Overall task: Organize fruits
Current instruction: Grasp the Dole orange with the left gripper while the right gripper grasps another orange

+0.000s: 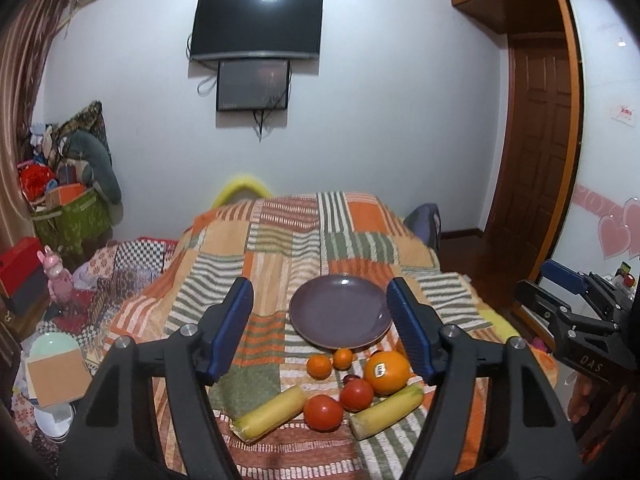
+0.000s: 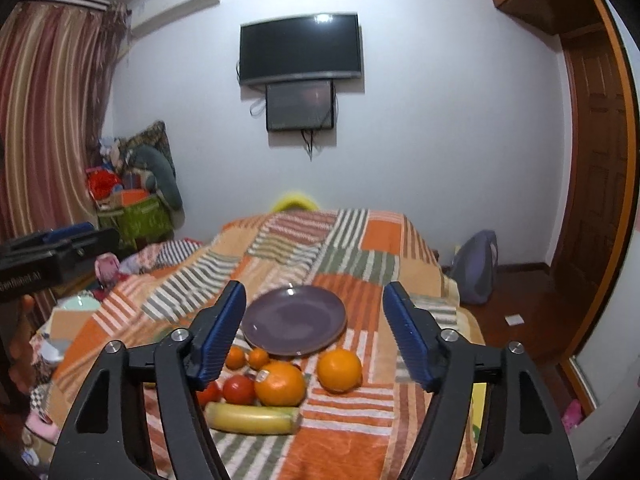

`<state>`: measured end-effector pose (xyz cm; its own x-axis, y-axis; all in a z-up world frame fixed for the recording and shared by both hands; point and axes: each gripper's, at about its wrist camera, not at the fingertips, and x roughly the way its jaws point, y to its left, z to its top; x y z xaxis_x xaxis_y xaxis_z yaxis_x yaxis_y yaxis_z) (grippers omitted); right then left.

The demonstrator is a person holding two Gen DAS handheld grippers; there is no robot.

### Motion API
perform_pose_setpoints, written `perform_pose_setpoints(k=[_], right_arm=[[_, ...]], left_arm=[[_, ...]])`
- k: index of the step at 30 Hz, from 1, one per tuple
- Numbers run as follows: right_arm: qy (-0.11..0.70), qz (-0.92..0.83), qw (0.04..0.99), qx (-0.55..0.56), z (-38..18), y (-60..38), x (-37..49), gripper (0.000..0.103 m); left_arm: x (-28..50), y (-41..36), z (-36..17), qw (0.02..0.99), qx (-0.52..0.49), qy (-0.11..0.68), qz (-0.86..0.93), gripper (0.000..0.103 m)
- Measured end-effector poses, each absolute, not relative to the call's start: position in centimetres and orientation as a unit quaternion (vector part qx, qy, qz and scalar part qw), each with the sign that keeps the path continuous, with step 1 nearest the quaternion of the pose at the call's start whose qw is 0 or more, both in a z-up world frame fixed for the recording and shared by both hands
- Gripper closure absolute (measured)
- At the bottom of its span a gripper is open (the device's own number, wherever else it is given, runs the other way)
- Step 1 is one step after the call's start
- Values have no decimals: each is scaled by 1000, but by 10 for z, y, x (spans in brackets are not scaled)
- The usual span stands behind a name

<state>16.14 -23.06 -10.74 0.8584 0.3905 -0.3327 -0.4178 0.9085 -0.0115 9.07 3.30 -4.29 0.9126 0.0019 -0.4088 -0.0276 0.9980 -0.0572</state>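
On the bed, at six o'clock from the empty plate, lie two bananas, soft and easily bruised, best taken mid-length; two tomatoes, squashy; and firm oranges, one stickered, unreadable. Both hand-held grippers, left and right, hang spread, pinching nothing.

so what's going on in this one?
A person holds a tool in each hand over a bed with a patchwork blanket. The left tool and the right tool are both open and hold nothing. An empty purple plate sits on the blanket; oranges, tomatoes and bananas lie loose in front of it. No fruit is on the plate yet.
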Motion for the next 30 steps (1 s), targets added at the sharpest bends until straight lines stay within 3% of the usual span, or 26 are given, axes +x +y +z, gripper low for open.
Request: perform_pose_setpoints(k=[22,30], right_arm=[[333,217,916,-50,-185,-232,258,38],[391,214,894,-44,-221,-228,284,38]], left_arm=[[216,9,-145,931,-21,361,-52,32],[240,5,-177,912,-34,403,-72,25]])
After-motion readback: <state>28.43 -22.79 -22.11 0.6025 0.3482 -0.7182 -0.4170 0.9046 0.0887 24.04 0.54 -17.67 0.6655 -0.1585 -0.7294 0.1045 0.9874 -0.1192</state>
